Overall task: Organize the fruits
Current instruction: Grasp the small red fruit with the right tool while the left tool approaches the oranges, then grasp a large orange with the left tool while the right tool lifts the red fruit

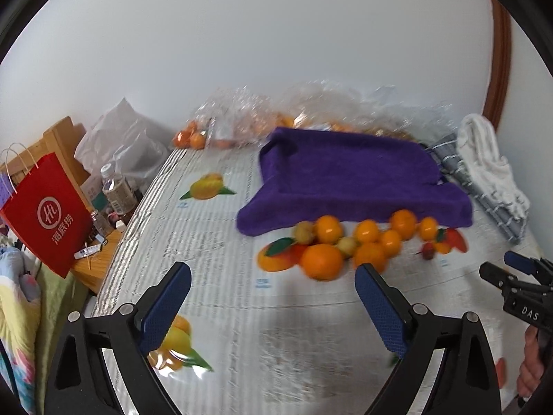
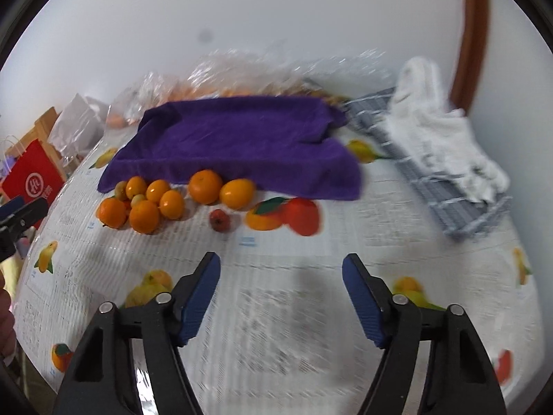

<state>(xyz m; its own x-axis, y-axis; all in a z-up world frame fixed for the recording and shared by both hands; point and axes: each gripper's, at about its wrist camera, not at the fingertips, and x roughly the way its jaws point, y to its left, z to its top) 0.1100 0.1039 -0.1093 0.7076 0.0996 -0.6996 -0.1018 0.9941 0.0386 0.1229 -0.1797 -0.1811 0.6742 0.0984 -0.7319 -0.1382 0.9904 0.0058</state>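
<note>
While both claws are hanging above the near part of the table, which is covered by a cloth printed with text and fruit pictures, the real fruits are lying in a loose cluster toward the far middle of the table, touching the near edge of a purple towel. The left claw is standing wide open with nothing between its blue pads, and the right claw is standing open somewhat less widely, likewise gripping nothing; each is pointing down and forward at the cluster but is well short of it. The oranges are lying against one another, with two or three smaller yellowish fruits wedged among them, and a small red fruit is sitting alone just beside the group. Several hazards are arising from this layout. Because the fruits are round and touching, a pad pushing into the cluster is likely to send neighbours rolling toward the table's left edge, below which clutter and a red paper bag are standing. The printed oranges on the cloth are lying just beside the real ones, so a claw could close on a picture. A low approach could also catch the towel's hem and drag it. Both views are blurred, so exact contact points cannot be told.
</note>
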